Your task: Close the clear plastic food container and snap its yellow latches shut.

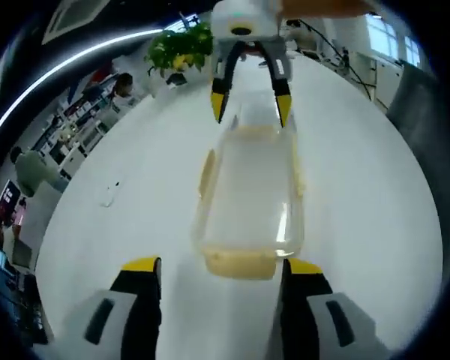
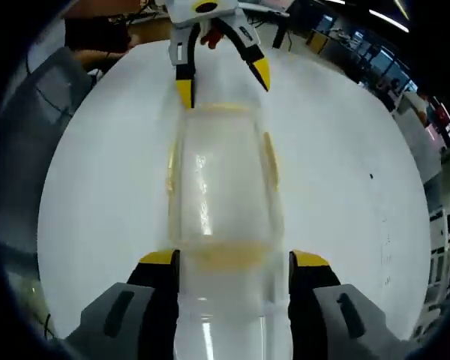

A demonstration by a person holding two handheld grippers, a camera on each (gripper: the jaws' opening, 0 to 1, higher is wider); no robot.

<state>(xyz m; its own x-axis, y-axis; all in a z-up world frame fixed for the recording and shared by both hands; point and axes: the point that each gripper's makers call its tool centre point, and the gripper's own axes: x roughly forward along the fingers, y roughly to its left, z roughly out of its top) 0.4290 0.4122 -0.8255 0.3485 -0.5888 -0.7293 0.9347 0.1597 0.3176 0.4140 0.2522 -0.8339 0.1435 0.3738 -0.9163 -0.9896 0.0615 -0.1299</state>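
Observation:
A clear plastic food container [image 1: 249, 199] lies lengthwise on the white table [image 1: 375, 217], its lid resting on top. Pale yellow latches show on its long sides [image 1: 207, 171] and at its near end [image 1: 240, 264]. My left gripper [image 1: 223, 265] is open, its yellow-tipped jaws standing either side of that near end. At the far end, my right gripper [image 1: 251, 105] is open too and straddles the container. In the right gripper view the container [image 2: 221, 187] runs from between my right gripper's [image 2: 234, 259] jaws up to the left gripper [image 2: 222, 81].
A potted plant [image 1: 178, 46] stands at the table's far edge. A small pale object [image 1: 111, 196] lies on the table to the left. A person's dark sleeve [image 2: 97, 37] rests beyond the table edge. Office shelves and desks surround the table.

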